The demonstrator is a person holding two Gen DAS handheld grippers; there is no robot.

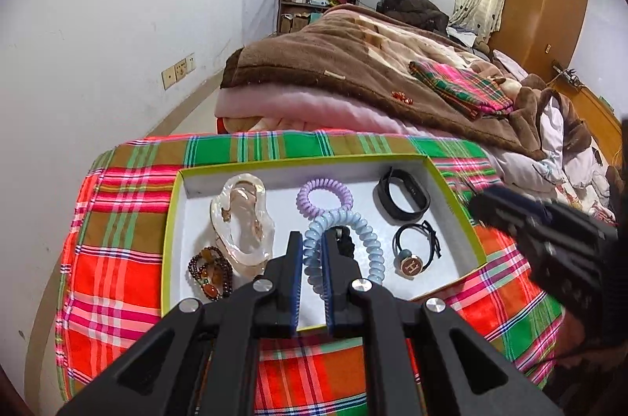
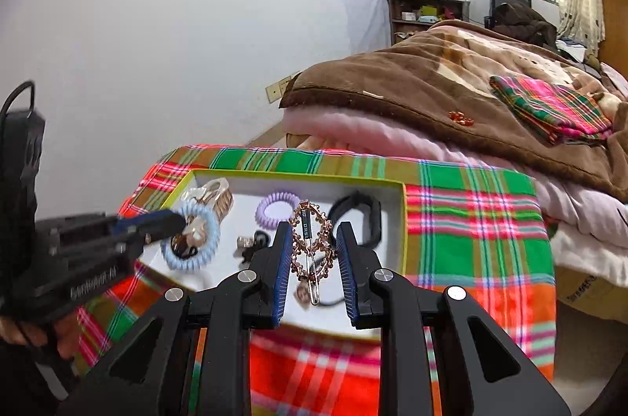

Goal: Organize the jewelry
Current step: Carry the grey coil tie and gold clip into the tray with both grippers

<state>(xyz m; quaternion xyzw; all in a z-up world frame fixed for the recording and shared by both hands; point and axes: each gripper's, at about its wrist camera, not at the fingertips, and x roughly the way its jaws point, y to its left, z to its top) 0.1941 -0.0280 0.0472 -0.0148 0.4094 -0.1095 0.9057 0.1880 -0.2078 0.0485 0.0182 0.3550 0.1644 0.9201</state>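
Observation:
A white tray with a green rim lies on the plaid cloth. My left gripper is shut on a light blue spiral hair tie, held over the tray; it also shows in the right wrist view. My right gripper is shut on a rose-gold beaded hair clip above the tray. In the tray lie a purple spiral tie, a black band, a black tie with an H charm, a clear shoe-shaped holder and a brown bead bracelet.
The plaid cloth covers the surface under the tray. Behind it is a bed with a brown blanket, a folded plaid cloth and small red beads. A white wall is at left.

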